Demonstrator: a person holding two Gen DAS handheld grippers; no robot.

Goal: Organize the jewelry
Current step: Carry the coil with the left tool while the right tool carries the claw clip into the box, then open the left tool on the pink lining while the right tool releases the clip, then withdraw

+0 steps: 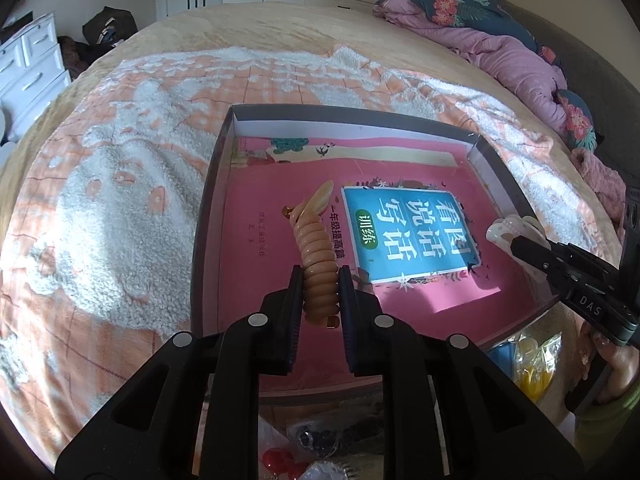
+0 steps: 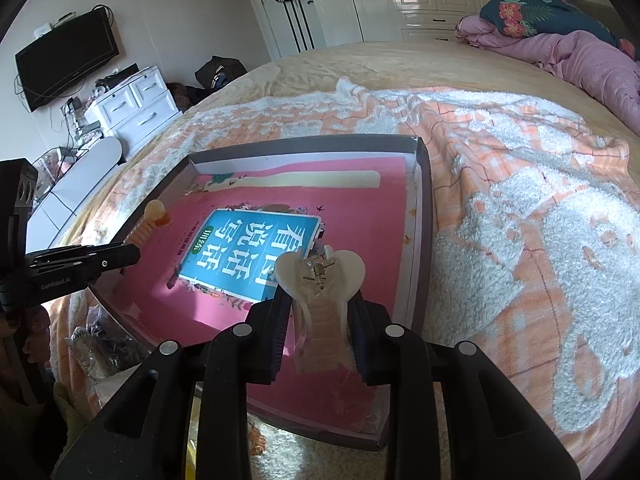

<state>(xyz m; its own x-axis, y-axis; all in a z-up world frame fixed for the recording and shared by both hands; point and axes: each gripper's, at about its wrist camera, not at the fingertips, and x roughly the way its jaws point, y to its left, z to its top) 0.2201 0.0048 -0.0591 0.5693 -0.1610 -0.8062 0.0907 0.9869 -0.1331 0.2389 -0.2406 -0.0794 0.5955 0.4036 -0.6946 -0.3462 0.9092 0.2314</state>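
My left gripper is shut on an orange ribbed hair clip and holds it over the left part of a shallow dark box. A pink book with a blue label lies in the box. My right gripper is shut on a cream hair claw clip over the box's right side. The left gripper also shows in the right wrist view, with the orange clip. The right gripper with the cream clip shows in the left wrist view.
The box sits on an orange and white blanket on a bed. Loose jewelry and plastic bags lie at the box's near edge. A pink quilt is piled at the far right. White drawers stand beside the bed.
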